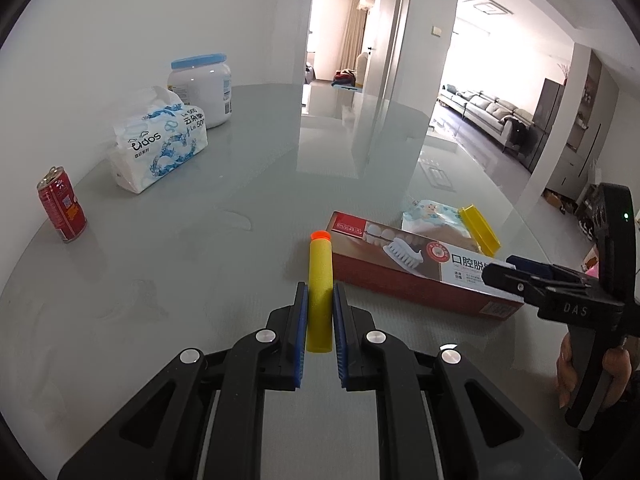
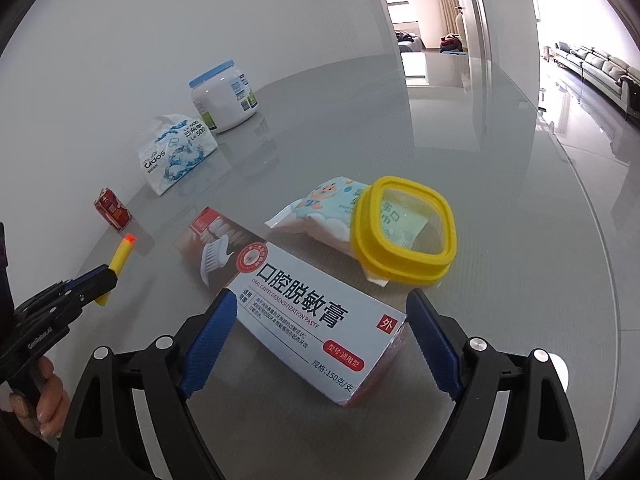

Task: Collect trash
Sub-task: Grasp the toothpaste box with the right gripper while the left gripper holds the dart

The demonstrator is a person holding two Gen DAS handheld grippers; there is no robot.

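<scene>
The left gripper [image 1: 320, 312] is clamped on a yellow foam dart [image 1: 320, 280] with an orange tip; its blue pads press the dart's sides, and the tip sticks out ahead of the fingers, above the grey glass desk [image 1: 180, 260]. From the right wrist view the same gripper comes in at the left edge with the dart [image 2: 116, 260] poking out of it, and a hand [image 2: 46, 396] grips its handle.

The right gripper [image 2: 320, 340] stands wide apart, its fingers [image 2: 208, 344] on either side of the near end of a toothpaste box [image 2: 304, 312]. The pads do not touch the box; there is a gap on both sides. The box lies flat on the desk, its white end toward the gripper and its brown end pointing away to the left.

Just behind the box lies a wet-wipe pack [image 2: 320, 212], and a yellow-rimmed clear lid [image 2: 404, 232] rests tilted on the pack's right part.

Farther back, near the wall, a red can [image 1: 62, 210] stands upright at the left. A tissue pack [image 1: 160, 144] sits to its right, and a white jar [image 1: 204, 88] with a blue lid stands just behind the tissues. These three are well apart from the box.

In the left wrist view the right gripper [image 1: 504, 268] hangs over the box's right end, with a hand [image 1: 592, 364] on its handle.
</scene>
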